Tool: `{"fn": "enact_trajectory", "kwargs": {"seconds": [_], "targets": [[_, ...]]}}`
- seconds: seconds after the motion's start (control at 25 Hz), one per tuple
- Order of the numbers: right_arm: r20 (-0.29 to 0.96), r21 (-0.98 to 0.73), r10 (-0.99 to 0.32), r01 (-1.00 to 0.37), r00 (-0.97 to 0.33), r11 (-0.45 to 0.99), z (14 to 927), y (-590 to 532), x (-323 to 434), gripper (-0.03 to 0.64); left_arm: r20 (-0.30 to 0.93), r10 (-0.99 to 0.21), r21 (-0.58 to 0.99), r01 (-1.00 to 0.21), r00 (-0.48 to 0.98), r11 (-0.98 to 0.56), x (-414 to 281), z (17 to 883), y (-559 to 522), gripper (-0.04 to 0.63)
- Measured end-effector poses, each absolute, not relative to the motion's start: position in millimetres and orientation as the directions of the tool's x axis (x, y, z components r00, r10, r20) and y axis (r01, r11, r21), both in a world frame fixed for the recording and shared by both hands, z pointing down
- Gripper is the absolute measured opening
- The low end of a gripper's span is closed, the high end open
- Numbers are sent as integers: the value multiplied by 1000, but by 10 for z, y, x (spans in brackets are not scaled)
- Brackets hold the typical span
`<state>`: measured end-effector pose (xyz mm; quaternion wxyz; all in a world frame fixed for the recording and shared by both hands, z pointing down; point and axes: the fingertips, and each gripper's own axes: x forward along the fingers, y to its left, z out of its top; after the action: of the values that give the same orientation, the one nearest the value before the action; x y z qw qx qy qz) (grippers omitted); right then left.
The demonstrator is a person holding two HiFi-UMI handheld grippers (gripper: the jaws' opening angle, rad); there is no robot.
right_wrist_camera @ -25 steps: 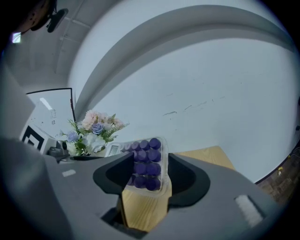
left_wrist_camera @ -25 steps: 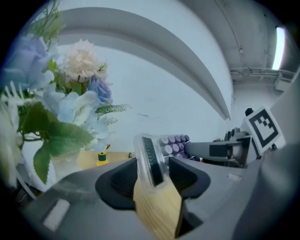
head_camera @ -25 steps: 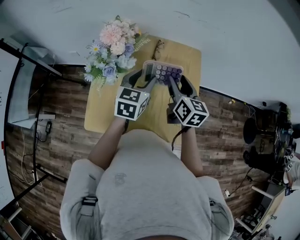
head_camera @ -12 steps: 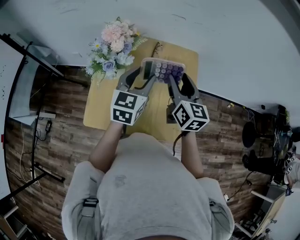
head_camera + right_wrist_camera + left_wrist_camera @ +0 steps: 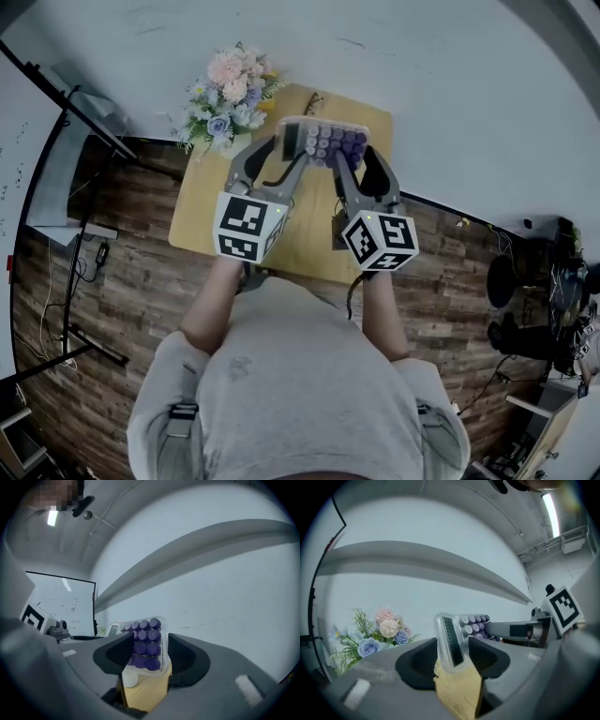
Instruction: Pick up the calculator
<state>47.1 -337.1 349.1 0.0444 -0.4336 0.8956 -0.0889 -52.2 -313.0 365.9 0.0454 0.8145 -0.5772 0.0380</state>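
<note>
The calculator (image 5: pixel 322 141), pale and clear-cased with purple round keys and a dark display at its left end, hangs above the wooden table (image 5: pixel 202 211). My left gripper (image 5: pixel 274 156) is shut on its display end, and my right gripper (image 5: pixel 361 161) is shut on its key end. In the left gripper view the calculator (image 5: pixel 451 639) stands edge-on between the black pads of the left gripper (image 5: pixel 452 657). In the right gripper view the purple keys of the calculator (image 5: pixel 146 644) fill the gap of the right gripper (image 5: pixel 145 657).
A bouquet of pink, white and blue flowers (image 5: pixel 230 89) stands at the table's far left corner. A pair of glasses (image 5: pixel 314 100) lies near the far edge. A white wall runs behind the table, with wood floor on both sides.
Both grippers have risen together with the calculator held between them. It now sits higher and farther from the tabletop than a second ago.
</note>
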Motion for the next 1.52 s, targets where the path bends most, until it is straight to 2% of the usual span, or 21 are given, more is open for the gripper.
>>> {"fn": "enact_trajectory", "kwargs": {"seconds": [0.64,1.52], "targets": [[-164,-100,-745,-741,-646,664,2931,-2780,726,229,-23,-955,-67,-953,296,-294,-273,3103,-2532,212],[-272,-8,-740,-767,-615,641,2664,-2088,1290,227,-112,-939,-97,-944,324,-314,282,2863,-1910,211]]}}
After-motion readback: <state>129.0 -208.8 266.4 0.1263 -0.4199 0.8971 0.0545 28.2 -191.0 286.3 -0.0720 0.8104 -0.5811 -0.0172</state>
